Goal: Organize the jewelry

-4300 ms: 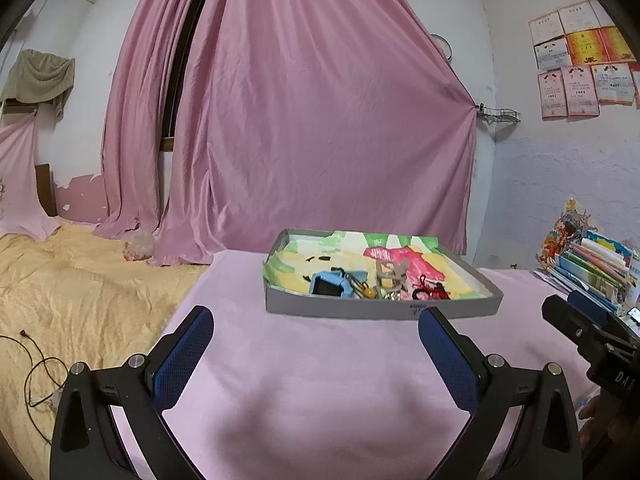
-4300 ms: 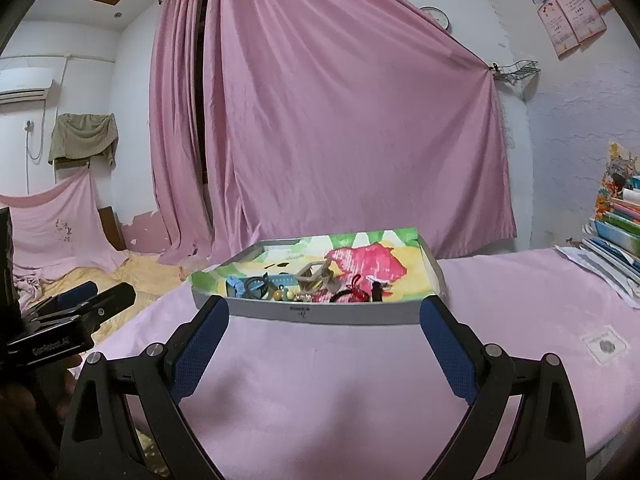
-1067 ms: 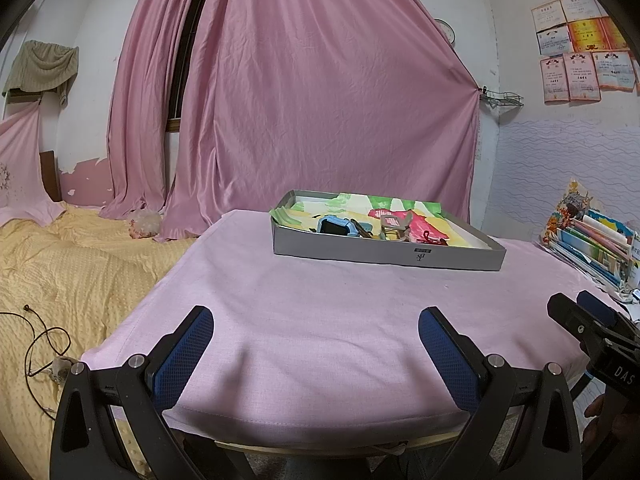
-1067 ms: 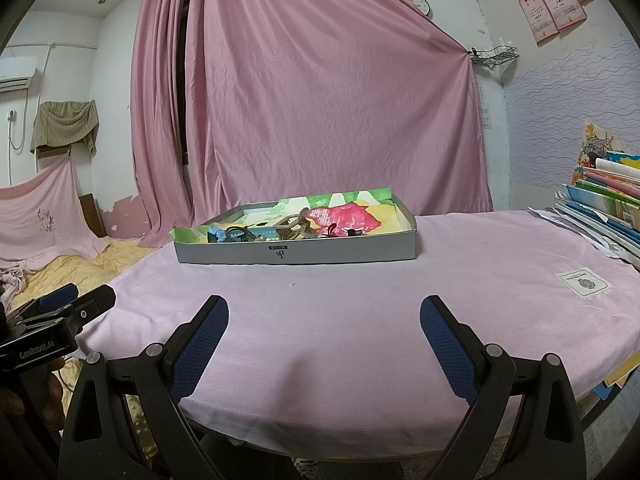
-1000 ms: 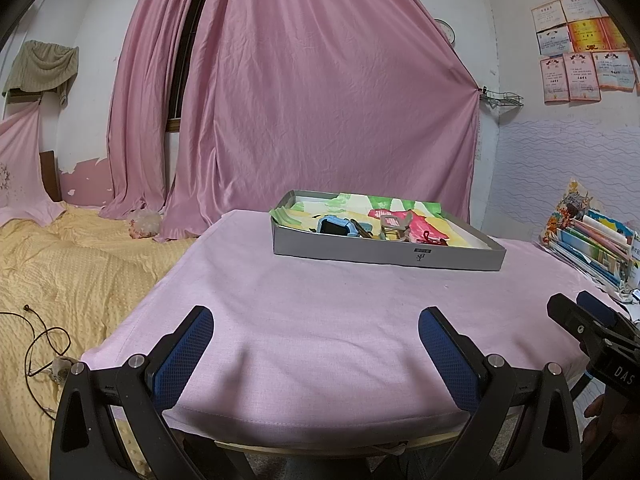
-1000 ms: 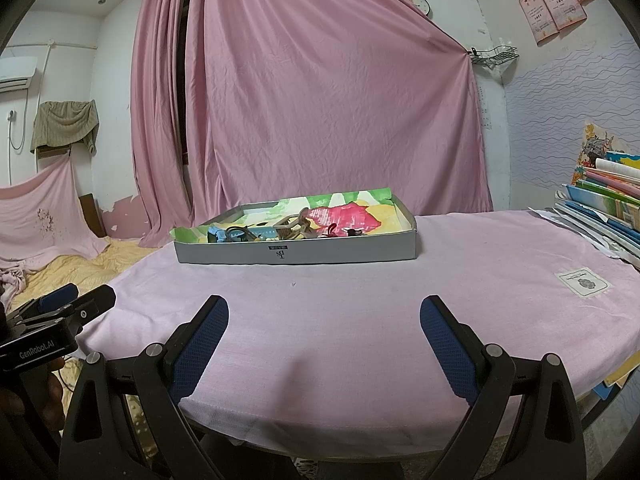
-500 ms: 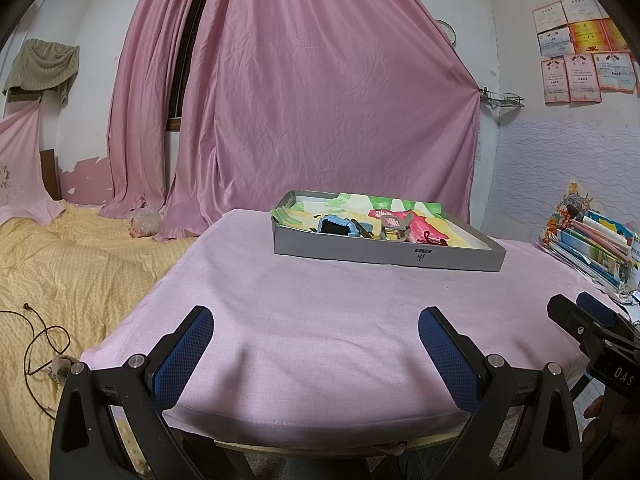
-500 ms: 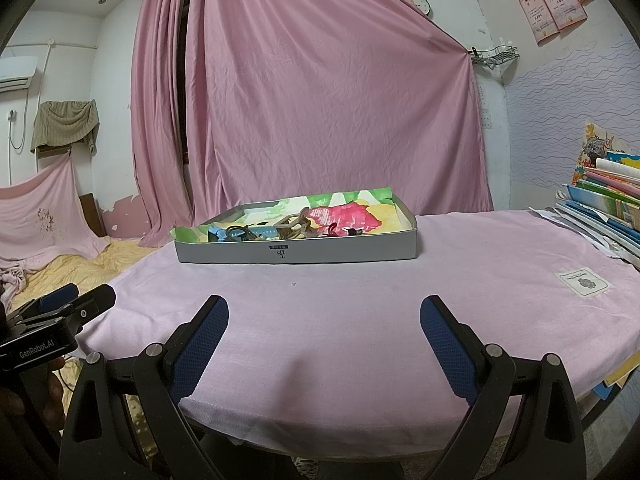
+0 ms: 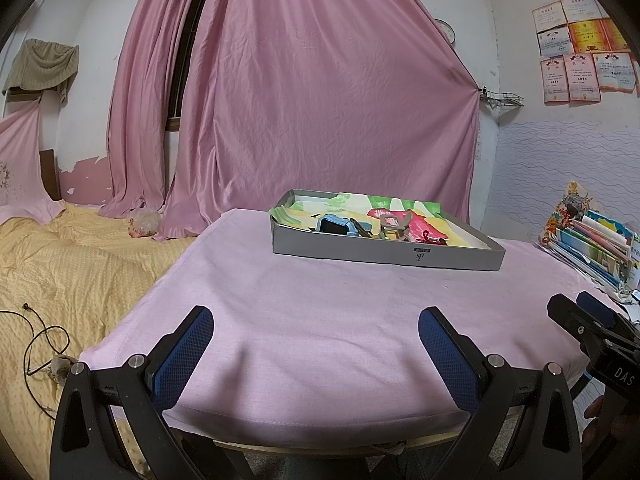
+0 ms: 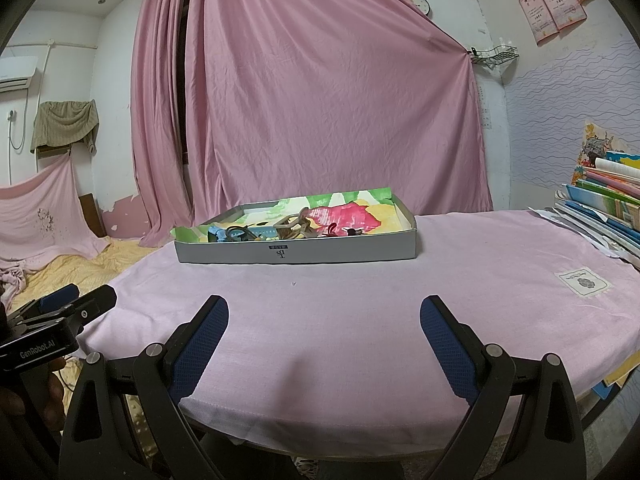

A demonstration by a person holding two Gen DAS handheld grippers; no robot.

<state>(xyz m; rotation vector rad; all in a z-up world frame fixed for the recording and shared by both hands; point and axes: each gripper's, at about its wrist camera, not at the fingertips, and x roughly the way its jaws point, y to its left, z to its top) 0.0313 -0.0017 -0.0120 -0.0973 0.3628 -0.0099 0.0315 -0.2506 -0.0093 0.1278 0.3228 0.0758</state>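
Observation:
A shallow grey box [image 9: 384, 257] lined with colourful paper stands at the far side of the pink-clothed table [image 9: 320, 320]; it also shows in the right wrist view [image 10: 296, 255]. Inside lie a blue watch [image 9: 334, 226], a tan bracelet [image 9: 394, 227] and a small red piece [image 9: 430, 237], bunched together. My left gripper [image 9: 316, 320] is open and empty, held back at the table's near edge. My right gripper [image 10: 322, 310] is open and empty, also at the near edge, far from the box.
A stack of books and papers [image 9: 596, 244] lies at the table's right side. A small white label [image 10: 584, 282] is on the cloth at right. A yellow bedspread [image 9: 60, 272] with a black cable lies left. Pink curtains hang behind.
Since 4.3 s ago both grippers have pulled back from the box to the table's near edge. In the last second nothing has visibly moved.

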